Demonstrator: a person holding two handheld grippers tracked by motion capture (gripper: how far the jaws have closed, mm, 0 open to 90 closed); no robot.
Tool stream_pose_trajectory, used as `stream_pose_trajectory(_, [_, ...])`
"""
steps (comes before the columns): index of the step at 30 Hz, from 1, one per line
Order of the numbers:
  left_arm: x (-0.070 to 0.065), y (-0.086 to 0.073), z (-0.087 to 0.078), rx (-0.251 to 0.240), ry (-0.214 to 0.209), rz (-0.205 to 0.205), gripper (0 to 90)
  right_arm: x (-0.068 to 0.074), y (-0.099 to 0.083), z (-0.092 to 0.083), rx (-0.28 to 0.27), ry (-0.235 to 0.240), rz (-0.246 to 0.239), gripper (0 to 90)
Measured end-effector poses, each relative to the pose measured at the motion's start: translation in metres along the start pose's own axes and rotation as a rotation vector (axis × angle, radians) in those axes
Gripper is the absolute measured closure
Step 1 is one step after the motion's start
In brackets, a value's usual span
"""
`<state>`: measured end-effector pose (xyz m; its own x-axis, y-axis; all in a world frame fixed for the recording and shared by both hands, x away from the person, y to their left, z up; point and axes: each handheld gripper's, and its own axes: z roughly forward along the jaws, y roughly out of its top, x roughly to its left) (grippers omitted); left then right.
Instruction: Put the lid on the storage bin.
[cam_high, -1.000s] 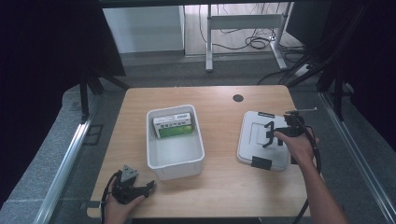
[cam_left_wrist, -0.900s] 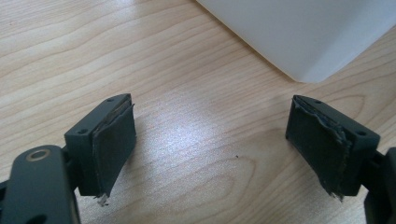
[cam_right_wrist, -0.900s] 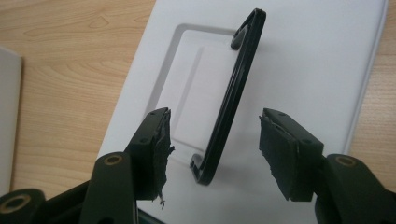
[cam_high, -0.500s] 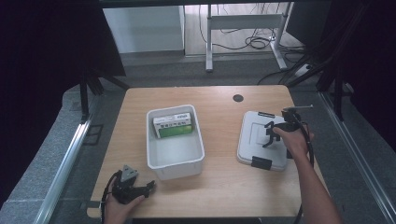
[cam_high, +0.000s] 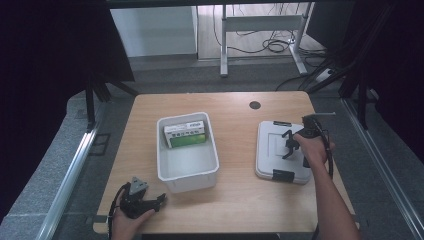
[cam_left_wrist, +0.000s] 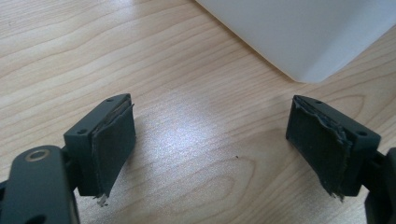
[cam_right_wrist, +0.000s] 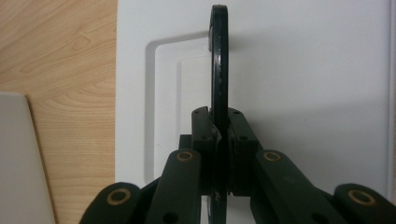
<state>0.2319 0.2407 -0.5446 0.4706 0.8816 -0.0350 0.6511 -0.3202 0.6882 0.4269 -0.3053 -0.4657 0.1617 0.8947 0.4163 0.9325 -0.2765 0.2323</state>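
Dim room, light wooden surface (cam_high: 235, 120). My right tool (cam_right_wrist: 219, 140) had just been closing and was clamped on the black handle (cam_right_wrist: 218, 56) of the grey-white lid (cam_high: 277, 150), which lay flat at the surface's right. The handle stood upright, its long axis in line with the jaws. The open white bin (cam_high: 187, 172), with a green box (cam_high: 186, 135) inside, sat left of the lid. My left tool (cam_left_wrist: 210, 149) was wide open and empty, near the bin's corner.

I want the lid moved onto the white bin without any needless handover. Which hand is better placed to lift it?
The right. Its tongs are shut on the lid's black handle. The left tongs stand open over bare table near the bin's corner, apart from the lid.
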Motion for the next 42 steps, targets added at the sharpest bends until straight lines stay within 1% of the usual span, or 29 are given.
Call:
stream_pose_trajectory(3, [0.000,0.000,0.000,0.000,0.000,0.000,15.6,0.003,-0.001,-0.003,0.018,0.001,-0.016,84.4])
stream_pose_trajectory(6, [0.000,0.000,0.000,0.000,0.000,0.000,15.6,0.007,-0.003,-0.008,0.017,0.001,-0.038,84.4])
stream_pose_trajectory(10, [0.000,0.000,0.000,0.000,0.000,0.000,15.6,0.012,-0.005,-0.018,0.002,0.016,-0.062,84.4])
stream_pose_trajectory(11, [0.000,0.000,0.000,0.000,-0.001,0.000,15.6,0.012,-0.005,-0.018,0.002,0.016,-0.062,84.4])
stream_pose_trajectory(13, [0.000,0.000,0.000,0.000,0.000,0.000,15.6,0.018,-0.007,-0.028,-0.015,0.031,-0.078,84.4])
stream_pose_trajectory(14, [0.000,0.000,0.000,0.000,0.000,0.000,15.6,0.018,-0.007,-0.028,-0.015,0.031,-0.078,84.4])
stream_pose_trajectory(16, [0.000,0.000,0.000,0.000,0.000,0.000,15.6,0.021,-0.008,-0.034,-0.023,0.036,-0.093,84.4])
stream_pose_trajectory(17, [0.000,0.000,0.000,0.000,0.000,0.000,15.6,0.025,-0.010,-0.040,-0.030,0.047,-0.104,84.4])
stream_pose_trajectory(19, [0.000,0.000,0.000,-0.001,0.000,-0.001,15.6,0.030,-0.012,-0.046,-0.038,0.062,-0.115,84.4])
stream_pose_trajectory(21, [0.000,0.000,0.000,-0.001,0.000,-0.001,15.6,0.033,-0.013,-0.051,-0.042,0.089,-0.111,84.4])
stream_pose_trajectory(22, [0.000,0.000,0.000,0.000,0.000,-0.001,15.6,0.035,-0.014,-0.054,-0.044,0.097,-0.118,84.4])
stream_pose_trajectory(25, [0.000,0.000,0.000,-0.001,0.000,-0.001,15.6,0.042,-0.017,-0.061,-0.055,0.097,-0.136,84.4])
stream_pose_trajectory(28, [0.000,0.000,0.000,0.000,0.000,-0.001,15.6,0.049,-0.019,-0.067,-0.061,0.108,-0.148,84.4])
stream_pose_trajectory(30, [0.000,0.000,0.000,0.000,0.000,-0.001,15.6,0.055,-0.020,-0.071,-0.067,0.107,-0.165,84.4])
stream_pose_trajectory(36, [0.000,0.000,0.000,0.000,0.000,-0.001,15.6,0.072,-0.025,-0.081,-0.072,0.112,-0.196,84.4])
stream_pose_trajectory(39, [0.000,0.000,0.000,-0.002,0.000,0.003,15.6,0.082,-0.027,-0.085,-0.073,0.123,-0.210,84.4])
stream_pose_trajectory(41, [0.000,0.000,0.000,-0.002,-0.001,0.004,15.6,0.089,-0.028,-0.087,-0.070,0.141,-0.217,84.3])
stream_pose_trajectory(42, [0.000,0.000,0.000,-0.002,-0.001,0.004,15.6,0.089,-0.028,-0.087,-0.070,0.141,-0.217,84.3])
